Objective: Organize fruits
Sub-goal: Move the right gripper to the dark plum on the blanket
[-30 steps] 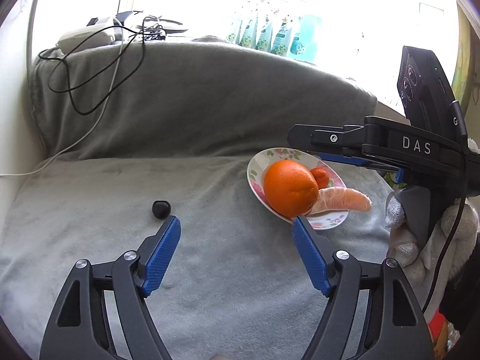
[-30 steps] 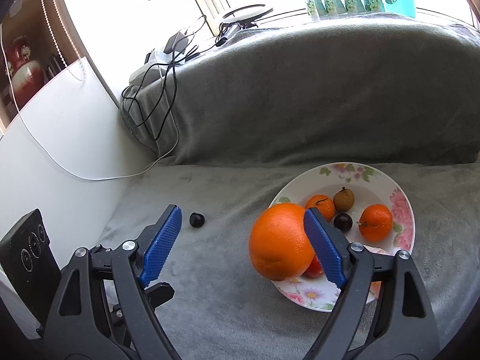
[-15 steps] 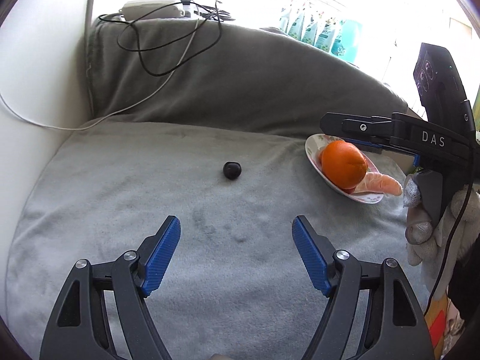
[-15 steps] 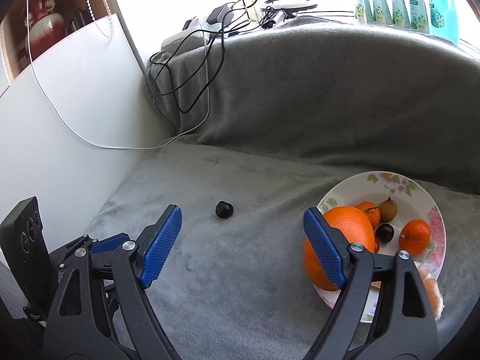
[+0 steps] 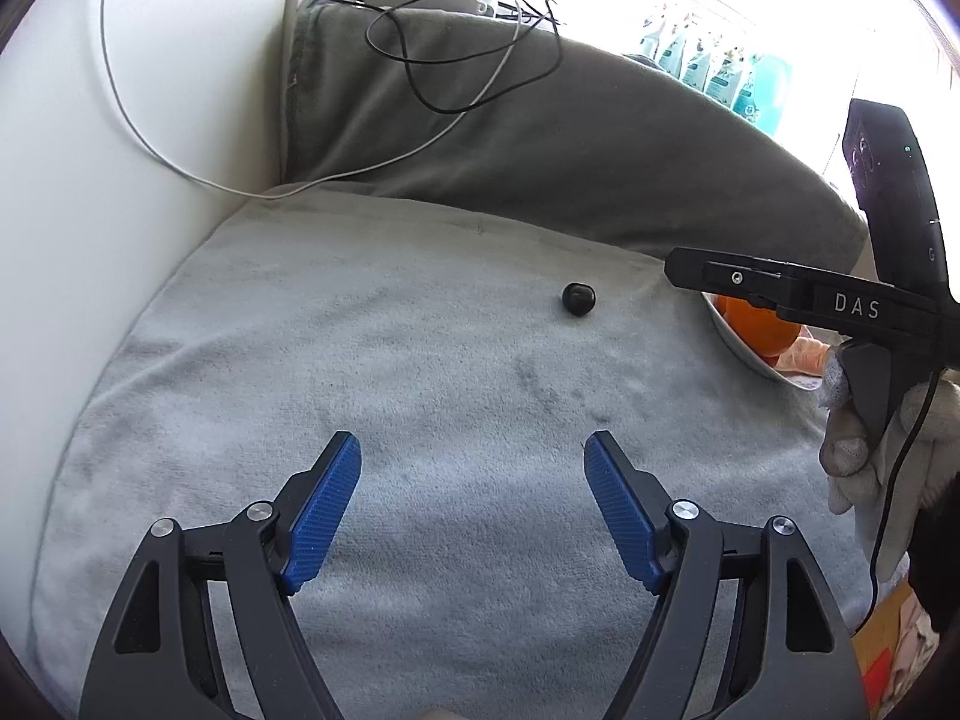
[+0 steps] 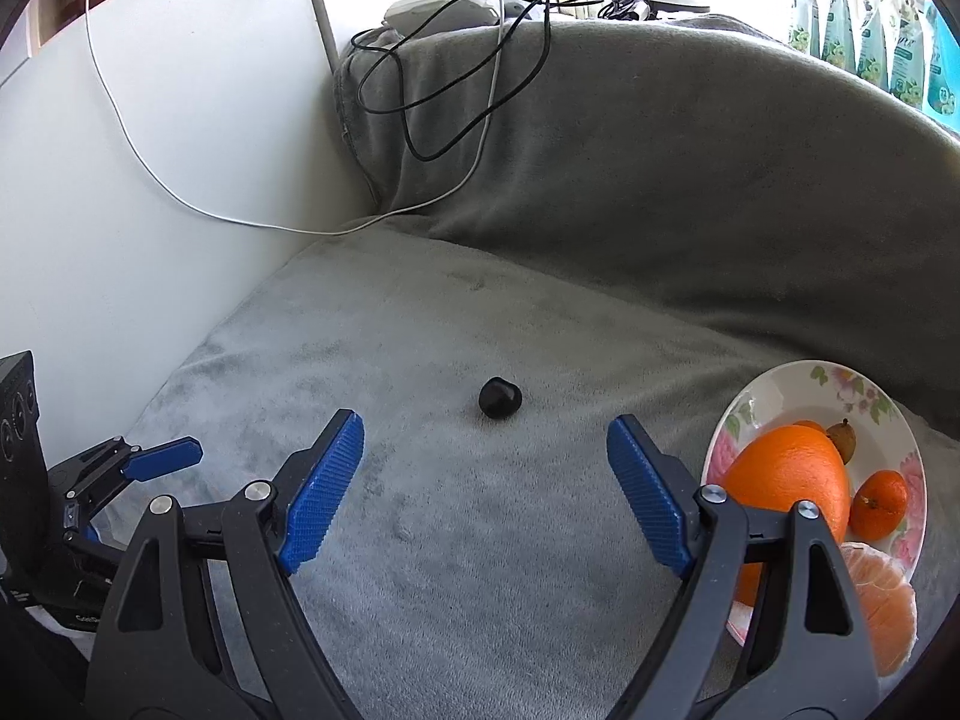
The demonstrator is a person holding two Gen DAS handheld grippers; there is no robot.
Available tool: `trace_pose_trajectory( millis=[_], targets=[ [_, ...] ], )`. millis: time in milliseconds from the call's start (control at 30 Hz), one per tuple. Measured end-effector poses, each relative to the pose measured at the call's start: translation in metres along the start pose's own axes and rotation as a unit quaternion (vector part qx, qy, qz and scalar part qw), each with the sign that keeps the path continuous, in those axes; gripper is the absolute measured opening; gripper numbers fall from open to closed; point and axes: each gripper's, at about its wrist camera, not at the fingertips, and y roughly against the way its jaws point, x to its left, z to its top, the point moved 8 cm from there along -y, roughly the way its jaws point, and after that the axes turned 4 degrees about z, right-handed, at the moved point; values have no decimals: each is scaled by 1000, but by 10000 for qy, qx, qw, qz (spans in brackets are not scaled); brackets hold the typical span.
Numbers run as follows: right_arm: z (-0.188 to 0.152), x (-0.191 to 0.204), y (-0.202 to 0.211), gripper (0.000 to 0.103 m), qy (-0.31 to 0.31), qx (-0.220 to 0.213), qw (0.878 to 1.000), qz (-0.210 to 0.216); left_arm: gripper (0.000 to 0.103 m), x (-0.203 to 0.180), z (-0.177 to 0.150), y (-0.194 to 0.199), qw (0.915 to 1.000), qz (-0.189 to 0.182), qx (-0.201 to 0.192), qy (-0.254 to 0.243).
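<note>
Fruit sits in two places. From the left wrist view, a small dark round fruit [image 5: 579, 299] lies alone on the grey blanket [image 5: 420, 396], far ahead of the left gripper [image 5: 473, 504] and a little to the right of its centre line. That gripper hangs above the blanket with its blue pads [image 5: 321, 513] wide apart and only bare cloth between them. At the far right, the right gripper [image 5: 774, 285] reaches in from the side, held by a hand in a white glove [image 5: 870, 456]. Behind its dark finger the edge of a plate [image 5: 735, 339] shows, with a large orange [image 5: 762, 327] on it, partly hidden. A white cable [image 5: 198, 180] and a black cable [image 5: 456, 69] trail over the darker raised part of the blanket at the back.

From the right wrist view, the same dark fruit [image 6: 500, 397] lies just beyond the tips of the right gripper [image 6: 485, 486], between the lines of its two fingers and touching neither. Its jaws stand well apart, gripping nothing. To the right rests the flowered plate [image 6: 780, 381], holding the large orange [image 6: 786, 477], a small mandarin [image 6: 879, 504], a brownish fruit [image 6: 843, 438] behind them, and peeled orange segments [image 6: 885, 606] at the near rim. The left gripper [image 6: 159, 461] shows low at the left edge, beside a white wall [image 6: 150, 276].
</note>
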Motion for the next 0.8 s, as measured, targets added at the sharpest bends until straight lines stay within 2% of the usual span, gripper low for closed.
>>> trace_pose_trajectory(
  millis=[300, 367, 500, 567, 800],
  targets=[
    [-2, 2, -36, 84, 150, 259, 9995, -19, 77, 28, -9, 6, 9994, 166, 21, 290],
    [-3, 1, -46, 75, 133, 363, 9993, 0, 77, 33, -10, 6, 9992, 187, 27, 360],
    [-5, -1, -61, 68, 113, 484, 9988, -5, 77, 40, -11, 8, 9987, 200, 32, 472],
    [-6, -3, -67, 57, 84, 540, 9985, 0, 77, 43, -11, 9, 9985, 193, 32, 503],
    [-6, -9, -80, 48, 30, 645, 9979, -73, 77, 45, -13, 10, 9982, 141, 37, 576]
  ],
)
